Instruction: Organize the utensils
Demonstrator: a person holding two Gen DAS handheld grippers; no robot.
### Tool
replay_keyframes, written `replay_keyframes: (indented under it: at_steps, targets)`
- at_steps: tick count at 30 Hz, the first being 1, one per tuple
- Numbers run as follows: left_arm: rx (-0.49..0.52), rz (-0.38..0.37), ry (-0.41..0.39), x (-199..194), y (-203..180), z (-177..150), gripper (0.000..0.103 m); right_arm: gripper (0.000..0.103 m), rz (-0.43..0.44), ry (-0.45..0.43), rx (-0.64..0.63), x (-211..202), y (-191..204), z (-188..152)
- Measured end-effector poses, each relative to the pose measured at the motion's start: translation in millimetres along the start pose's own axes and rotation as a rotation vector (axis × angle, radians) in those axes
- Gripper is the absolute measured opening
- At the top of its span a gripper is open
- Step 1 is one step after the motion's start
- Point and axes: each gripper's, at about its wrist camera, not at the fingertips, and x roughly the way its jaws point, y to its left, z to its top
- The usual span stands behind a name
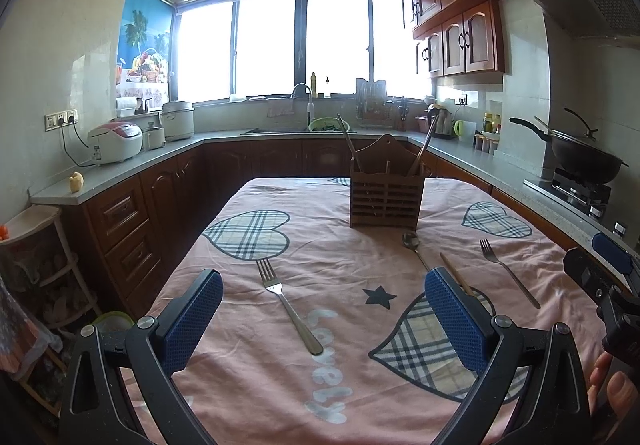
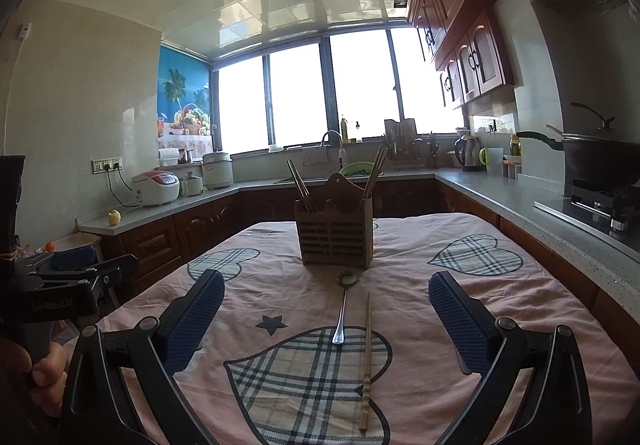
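Note:
A brown slatted utensil holder [image 1: 385, 191] stands mid-table with chopsticks [image 1: 424, 147] sticking out of it; it also shows in the right wrist view [image 2: 335, 235]. On the pink tablecloth lie a fork [image 1: 289, 307], a spoon [image 1: 414, 247], one wooden chopstick [image 1: 456, 273] and a second fork [image 1: 508, 271]. The spoon [image 2: 343, 307] and chopstick [image 2: 366, 361] lie ahead of my right gripper [image 2: 326, 285]. My left gripper [image 1: 324, 285] is open and empty above the near fork. My right gripper is open and empty.
The table [image 1: 248, 397] is ringed by kitchen counters [image 1: 120, 173]. A rice cooker [image 1: 115, 141] is on the left, a sink [image 1: 304, 129] at the back, a wok on a stove [image 1: 584, 161] at right. The other gripper shows at each view's edge [image 2: 60, 281].

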Motion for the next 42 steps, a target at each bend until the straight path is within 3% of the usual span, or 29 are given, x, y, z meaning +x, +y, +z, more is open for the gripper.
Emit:
replay_keyframes:
  at_steps: [42]
  targets:
    - [-0.012, -0.002, 0.012, 4.5, -2.2, 1.2, 0.102, 0.103, 0.008, 0.007, 0.005, 4.1, 2.4, 2.0]
